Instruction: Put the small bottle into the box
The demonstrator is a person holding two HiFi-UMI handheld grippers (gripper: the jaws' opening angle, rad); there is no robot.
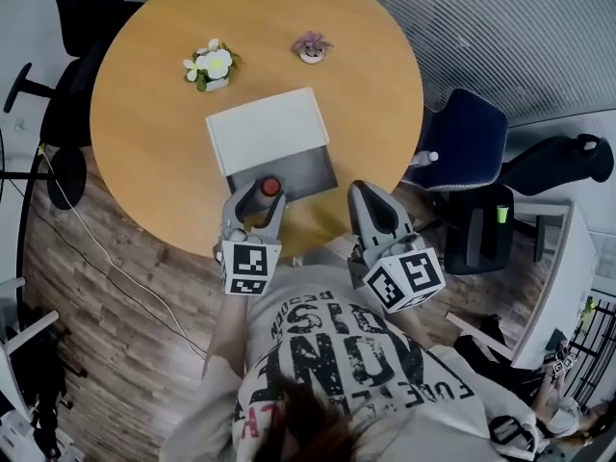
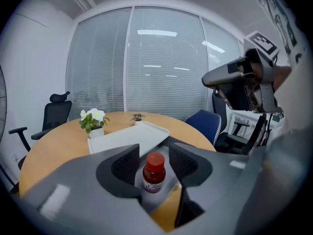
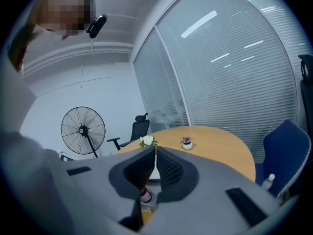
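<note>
Snagging the bottle (image 2: pixel 154 173) standing in the box (image 1: pixel 269 131) could topple it, since the left hand-held gripper (image 2: pixel 154 150) flanks it closely, jaws apart.

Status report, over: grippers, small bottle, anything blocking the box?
Left gripper open, jaws either side of the small bottle, not pressing. Right gripper shut, empty. Bottle upright inside the box. Nothing in the way.

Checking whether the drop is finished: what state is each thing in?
Box: open, lid lying behind it.
Bottle: upright, capped, standing in the box.
Left gripper: open, bottle between its jaws untouched.
Right gripper: shut, empty.
White-flowered plant: upright.
Pink plant: upright.
</note>
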